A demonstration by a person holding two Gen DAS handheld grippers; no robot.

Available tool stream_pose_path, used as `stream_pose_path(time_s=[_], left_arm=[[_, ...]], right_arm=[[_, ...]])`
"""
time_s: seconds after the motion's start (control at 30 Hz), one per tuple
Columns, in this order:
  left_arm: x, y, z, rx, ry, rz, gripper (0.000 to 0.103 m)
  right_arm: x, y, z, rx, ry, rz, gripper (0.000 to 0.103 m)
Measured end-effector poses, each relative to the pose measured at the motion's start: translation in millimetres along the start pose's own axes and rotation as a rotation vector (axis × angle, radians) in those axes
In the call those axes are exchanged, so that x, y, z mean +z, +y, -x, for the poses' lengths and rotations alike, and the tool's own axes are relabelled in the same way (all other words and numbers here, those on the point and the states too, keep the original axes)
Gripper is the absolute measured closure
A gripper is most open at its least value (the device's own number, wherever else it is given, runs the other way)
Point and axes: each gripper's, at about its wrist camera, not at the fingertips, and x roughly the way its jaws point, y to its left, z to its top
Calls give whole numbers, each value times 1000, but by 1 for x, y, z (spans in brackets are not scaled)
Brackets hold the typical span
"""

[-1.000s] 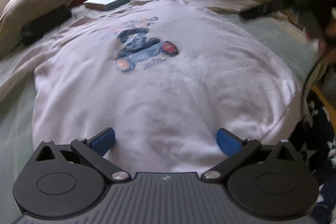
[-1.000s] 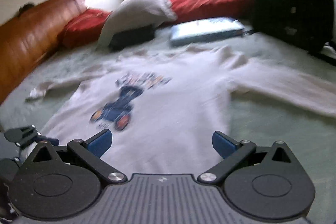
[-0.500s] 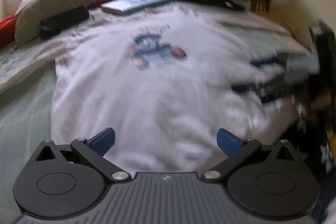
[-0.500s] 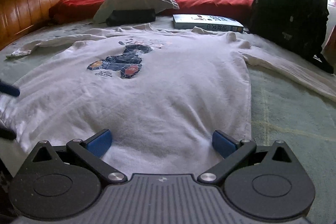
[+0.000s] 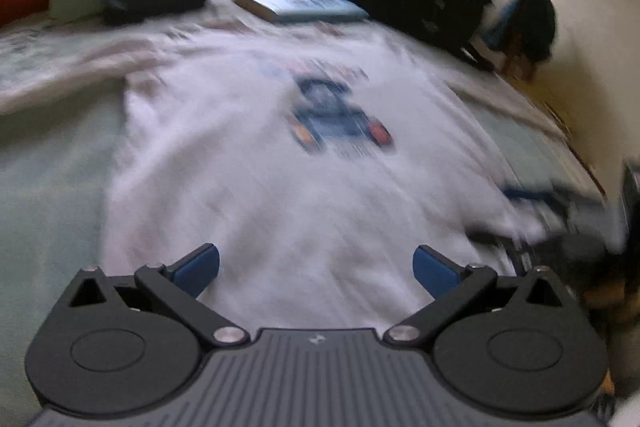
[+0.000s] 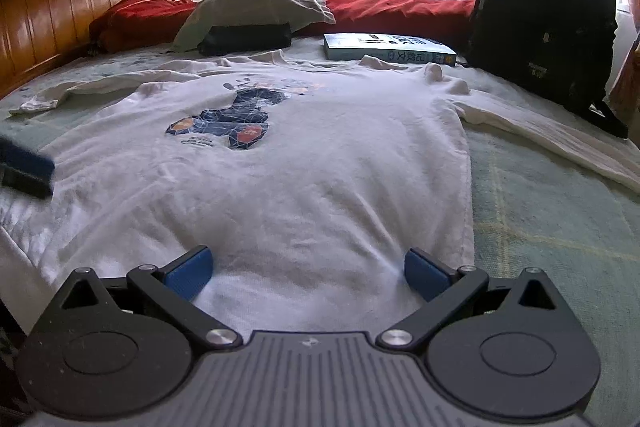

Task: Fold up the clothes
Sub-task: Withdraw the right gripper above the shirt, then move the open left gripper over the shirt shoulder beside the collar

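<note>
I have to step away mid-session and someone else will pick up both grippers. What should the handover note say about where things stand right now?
Left gripper: open, empty, over the shirt's hem.
Right gripper: open, empty, over the hem near the shirt's right edge.
White shirt: flat on the bed, print up, both sleeves spread out to the sides, collar toward the book and pillow.
Done: shirt laid out flat.
Left: all the folding; no fold made yet, nothing gripped.

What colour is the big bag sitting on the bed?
The backpack is black. It shows best in the right wrist view, standing upright at the far right of the bed.
</note>
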Motion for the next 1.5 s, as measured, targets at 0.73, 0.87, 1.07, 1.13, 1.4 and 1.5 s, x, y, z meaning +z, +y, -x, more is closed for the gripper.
stream_pose_path(time_s=[0.73,0.87,1.07,1.13,1.4,1.5], left_arm=[[106,97,-93,94,22,201,1],[95,80,-65,-2,20,164,1],[73,85,-68,-15,96,171,1],[72,97,-74,10,79,205,1],[86,75,-68,105,42,136,1],[78,73,-62,15,44,132,1]], right_arm=[[0,0,0,2,20,3,0],[1,0,0,3,19,1,0],[0,0,-1,0,16,-2,0],[0,1,-1,-2,16,-3,0],[-1,1,-1,-6,10,-6,0],[-2,1,-1,-7,5,-8,0]])
